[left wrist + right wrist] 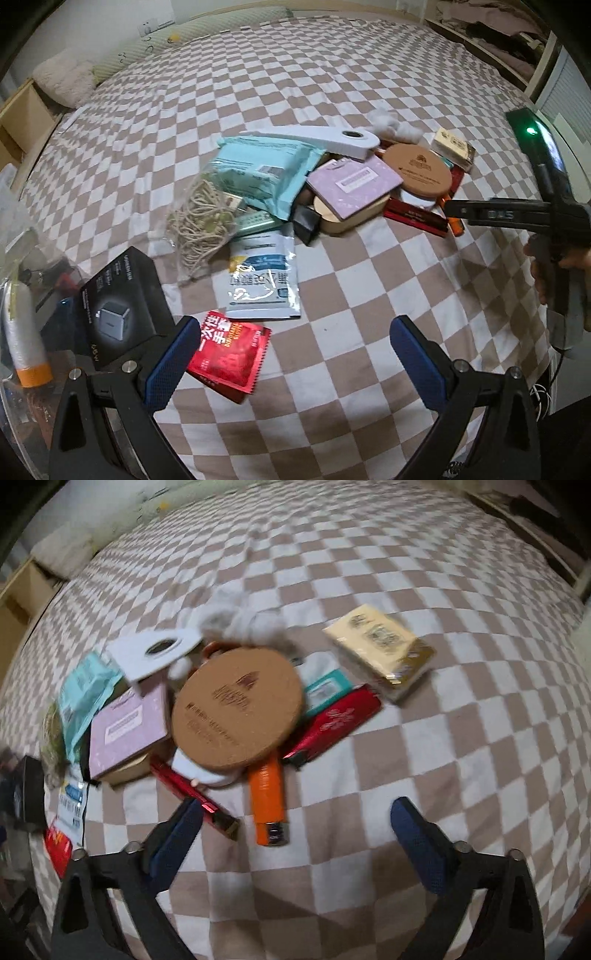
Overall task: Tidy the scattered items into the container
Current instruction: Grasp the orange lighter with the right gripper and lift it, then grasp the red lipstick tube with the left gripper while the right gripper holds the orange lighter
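Left gripper (290,341) and right gripper (295,821), both spread wide and empty, hover near a cork disc (236,709) topping clutter on a checkered bedspread (443,738).

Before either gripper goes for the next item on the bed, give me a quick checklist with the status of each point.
1. Left gripper open, nothing held: ok.
2. Right gripper open, nothing held: ok.
3. Orange lighter lies close ahead of the right fingers, top unobstructed: ok.
4. Red sachet beside the left fingers, partly under one: ok.
5. Container at far left has room: cannot tell.
6. Right view sharp enough to aim: not ok, blurred.
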`<state>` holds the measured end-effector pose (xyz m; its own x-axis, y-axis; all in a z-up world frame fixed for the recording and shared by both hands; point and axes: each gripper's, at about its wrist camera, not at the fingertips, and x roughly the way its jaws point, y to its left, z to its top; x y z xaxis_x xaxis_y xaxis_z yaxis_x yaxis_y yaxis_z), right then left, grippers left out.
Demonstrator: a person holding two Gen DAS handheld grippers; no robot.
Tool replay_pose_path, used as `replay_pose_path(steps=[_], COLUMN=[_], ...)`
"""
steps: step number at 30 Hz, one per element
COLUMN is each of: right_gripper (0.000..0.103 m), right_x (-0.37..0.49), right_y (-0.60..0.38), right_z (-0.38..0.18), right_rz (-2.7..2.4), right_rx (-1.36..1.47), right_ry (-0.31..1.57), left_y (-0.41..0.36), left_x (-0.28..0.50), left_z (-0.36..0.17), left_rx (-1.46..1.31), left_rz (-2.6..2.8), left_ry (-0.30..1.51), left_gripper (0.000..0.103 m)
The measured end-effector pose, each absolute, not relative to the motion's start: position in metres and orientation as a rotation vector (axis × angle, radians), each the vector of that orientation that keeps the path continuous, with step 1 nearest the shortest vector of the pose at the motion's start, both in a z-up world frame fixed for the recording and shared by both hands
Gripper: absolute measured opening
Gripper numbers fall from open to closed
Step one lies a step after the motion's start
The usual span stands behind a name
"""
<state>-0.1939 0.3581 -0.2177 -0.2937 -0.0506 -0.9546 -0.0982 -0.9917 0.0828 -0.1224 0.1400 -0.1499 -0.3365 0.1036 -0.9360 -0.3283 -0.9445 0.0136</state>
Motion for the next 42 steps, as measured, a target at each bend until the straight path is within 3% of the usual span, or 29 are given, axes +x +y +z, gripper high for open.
replay_pose_path(steps=[2,3,5,8,10,17,30,36,42], right_gripper=[0.062,0.059,0.043,0.035,0.021,0.02,0.02,0.02,0.02], right_x=[-0.196,-0.197,-0.2,-0.204,-0.205,-0.189,-0.11,-0.08,-0.067], right_y=[0.352,0.35,0.346,0.34,0.335,0.295,0.202,0.184,0.186], right_z=[-0.222,-0.225,-0.23,-0.233,-0.231,-0.227,-0.225,-0.219,-0.212], right_rz=[2.491,2.487,2.478,2.489,2.509,2.589,2.763,2.799,2.804], right_rx=[-1.843,-1.851,-1.875,-1.884,-1.885,-1.936,-2.322,-2.468,-2.56], right_ry=[0.13,0.106,0.09,0.057,0.018,-0.178,-0.404,-0.385,-0.244], left_y=[0.139,0.138,0.135,0.13,0.125,0.117,0.108,0.098,0.093], left_x=[-0.122,-0.122,-0.123,-0.124,-0.126,-0.129,-0.128,-0.124,-0.122], left_z=[-0.152,-0.153,-0.155,-0.157,-0.159,-0.159,-0.168,-0.177,-0.185], left_rx=[-1.635,-1.64,-1.649,-1.664,-1.675,-1.696,-1.76,-1.822,-1.863], left_rz=[2.345,2.341,2.339,2.34,2.346,2.355,2.36,2.37,2.365], left_ry=[0.281,0.278,0.276,0.267,0.257,0.213,0.222,0.246,0.263], left_gripper=[0.103,0.103,0.103,0.103,0.103,0.103,0.102,0.103,0.102])
